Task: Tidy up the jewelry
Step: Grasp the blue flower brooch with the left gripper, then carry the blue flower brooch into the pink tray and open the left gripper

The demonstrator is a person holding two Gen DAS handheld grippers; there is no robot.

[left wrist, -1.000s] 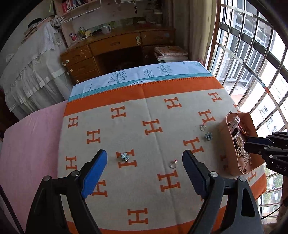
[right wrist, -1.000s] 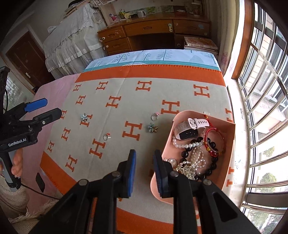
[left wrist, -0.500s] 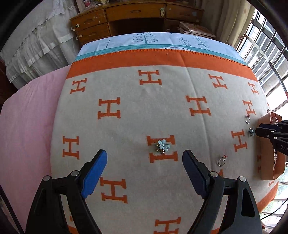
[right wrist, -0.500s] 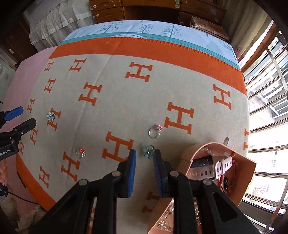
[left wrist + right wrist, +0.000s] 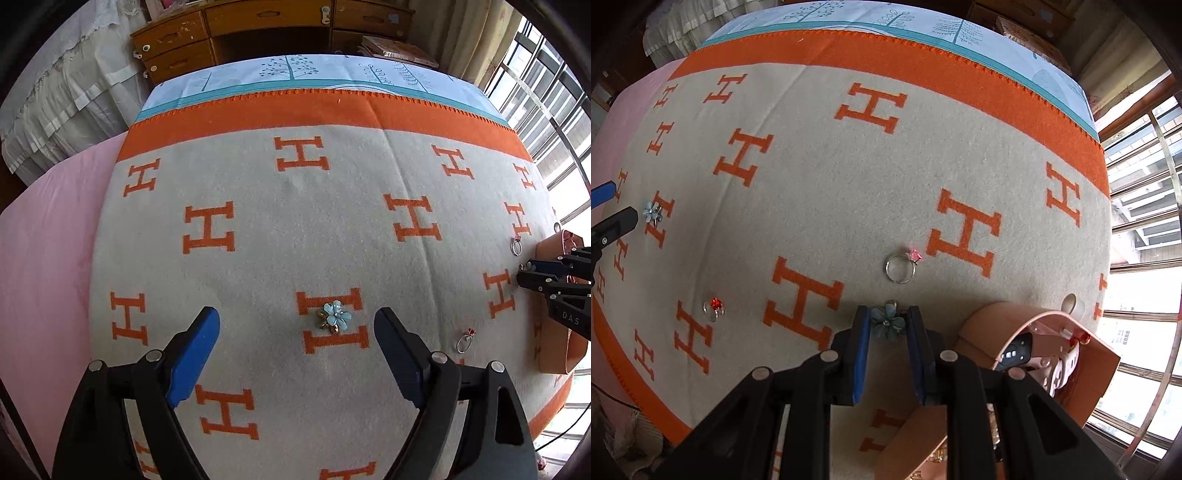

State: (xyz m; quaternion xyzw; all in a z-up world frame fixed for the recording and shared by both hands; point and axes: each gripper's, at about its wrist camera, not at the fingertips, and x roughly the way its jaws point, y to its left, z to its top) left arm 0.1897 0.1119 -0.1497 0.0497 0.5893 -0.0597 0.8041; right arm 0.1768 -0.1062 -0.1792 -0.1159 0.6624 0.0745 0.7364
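Jewelry pieces lie scattered on a beige blanket with orange H letters (image 5: 332,229), and two of them sit right at the tongs. Farthest left, the left gripper (image 5: 297,334) hangs with its blue pads spread wide, and a pale blue enamel flower brooch with gold beads (image 5: 334,317) lies flat on the cloth in the gap between them, a little ahead of the tips and nearer the right-hand pad; neither pad touches it. It is roughly round, so I see no long axis to line up with; the coming move looks like a short drop and a slight push forward before closing. Further right on the cloth lies a thin silver ring with a red stone (image 5: 714,308), untouched and between the two tongs. Next, the right gripper (image 5: 886,323) points down with its pads drawn narrow on either side of a teal flower brooch (image 5: 888,321); the petals fill the gap, but whether the pads already press on it I cannot tell. Just beyond its tips lies a silver ring with a pink stone (image 5: 901,267). At the far right, just beside this gripper, stands the peach-coloured open tray (image 5: 982,325) holding a watch and beads, so the right hand is much nearer to it.
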